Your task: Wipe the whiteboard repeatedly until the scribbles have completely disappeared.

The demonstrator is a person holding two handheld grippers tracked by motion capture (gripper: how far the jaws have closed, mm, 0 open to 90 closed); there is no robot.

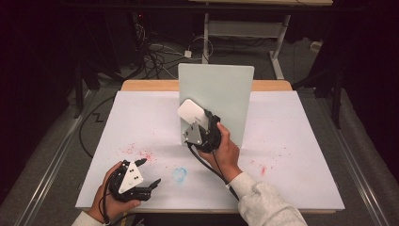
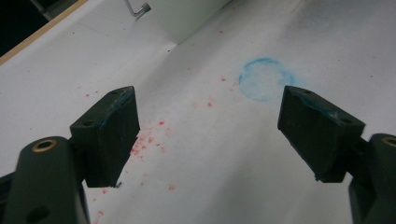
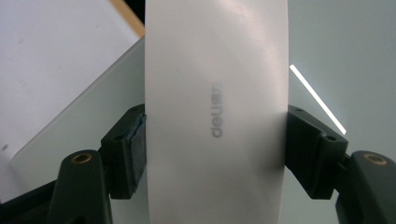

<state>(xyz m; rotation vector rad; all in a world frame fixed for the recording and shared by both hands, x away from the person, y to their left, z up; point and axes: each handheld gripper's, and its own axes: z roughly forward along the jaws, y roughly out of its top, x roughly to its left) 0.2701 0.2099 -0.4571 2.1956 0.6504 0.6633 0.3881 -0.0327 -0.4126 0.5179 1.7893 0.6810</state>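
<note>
Your right gripper point(image 1: 203, 123) clamps the white eraser point(image 1: 190, 112) against the upright board point(image 1: 226, 94), mid-wipe, so press evenly next, while your left gripper point(image 1: 149, 173) rests open above the desk point(image 1: 291, 141).

White table point(image 1: 291, 141): upright pale board point(image 1: 226, 94), red specks point(image 1: 141, 153), blue ring smudge point(image 1: 179, 174).

My white eraser point(image 1: 190, 111), printed "deli", sits upright, clamped at its sides, against the pale standing board point(image 1: 226, 94) mid-table.
</note>
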